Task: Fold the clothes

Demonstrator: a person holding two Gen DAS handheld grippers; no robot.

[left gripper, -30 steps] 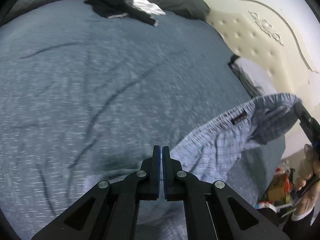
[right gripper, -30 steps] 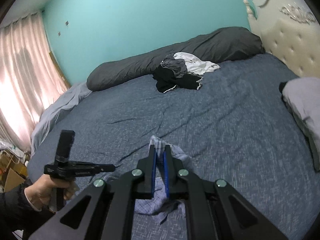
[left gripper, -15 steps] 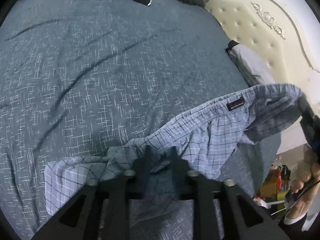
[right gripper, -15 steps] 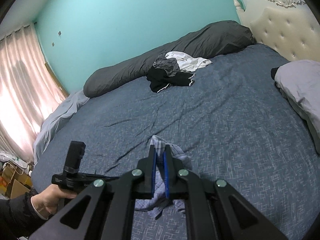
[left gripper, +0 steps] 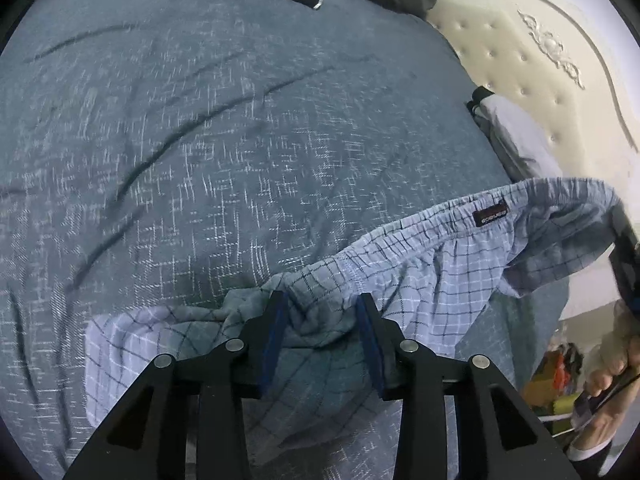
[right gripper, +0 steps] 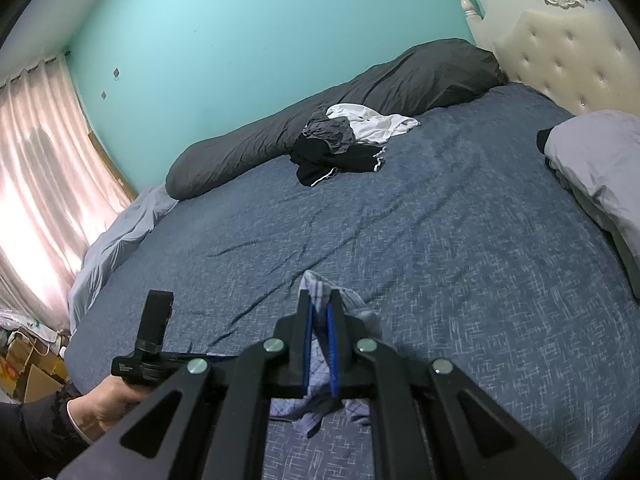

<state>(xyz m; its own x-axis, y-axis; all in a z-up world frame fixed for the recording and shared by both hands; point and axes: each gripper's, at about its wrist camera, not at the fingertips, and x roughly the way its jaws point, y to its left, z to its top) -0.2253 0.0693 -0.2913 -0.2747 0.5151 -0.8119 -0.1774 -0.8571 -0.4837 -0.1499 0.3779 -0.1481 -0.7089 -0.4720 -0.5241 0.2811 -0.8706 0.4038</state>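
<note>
On the bed (left gripper: 200, 140), left gripper (left gripper: 322, 306) open over checked shorts (left gripper: 420, 276); right gripper (right gripper: 319, 304) clamps their waistband.

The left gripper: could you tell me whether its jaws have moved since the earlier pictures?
Yes. The left gripper has just been opening: its jaws, earlier shut, now stand apart over the checked shorts on the blue bedspread.

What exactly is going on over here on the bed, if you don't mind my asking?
A person is folding blue checked shorts on the bed with two handheld grippers. The right gripper is shut on one end of the waistband and holds it raised. The left gripper has just been opening, its pads standing apart over the bunched cloth.
</note>
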